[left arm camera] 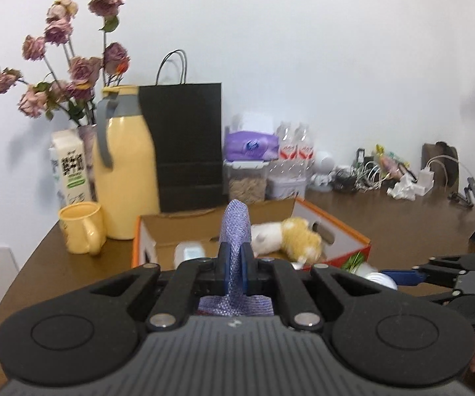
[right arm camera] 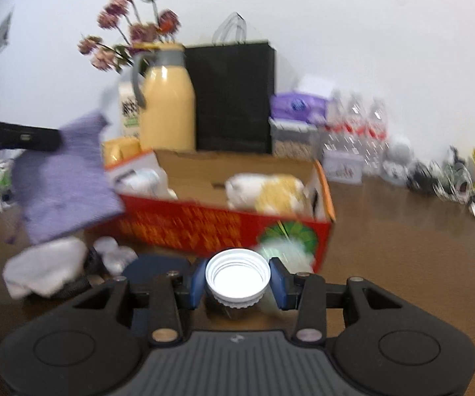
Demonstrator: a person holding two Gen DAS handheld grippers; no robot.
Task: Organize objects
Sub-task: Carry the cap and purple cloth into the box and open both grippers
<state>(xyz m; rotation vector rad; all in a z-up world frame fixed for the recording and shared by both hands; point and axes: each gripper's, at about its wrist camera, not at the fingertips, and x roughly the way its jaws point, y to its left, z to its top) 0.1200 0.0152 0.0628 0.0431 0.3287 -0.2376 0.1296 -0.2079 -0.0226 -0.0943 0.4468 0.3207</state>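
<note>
Left gripper (left arm camera: 235,265) fingers pinched tight on woven purple cloth (left arm camera: 234,227), limp, above worktop (left arm camera: 402,224). Right gripper (right arm camera: 237,282) fingers clamping ribbed white cap (right arm camera: 237,277). At twelve o'clock, open cardboard box (right arm camera: 224,227) holding fluffy plush (right arm camera: 267,193).

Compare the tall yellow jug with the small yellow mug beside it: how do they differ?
The tall yellow jug has a grey handle and collar; the small yellow mug is yellow all over. The jug is capped; the mug is open-topped. The jug stands far taller. Both are upright on the brown table.
</note>
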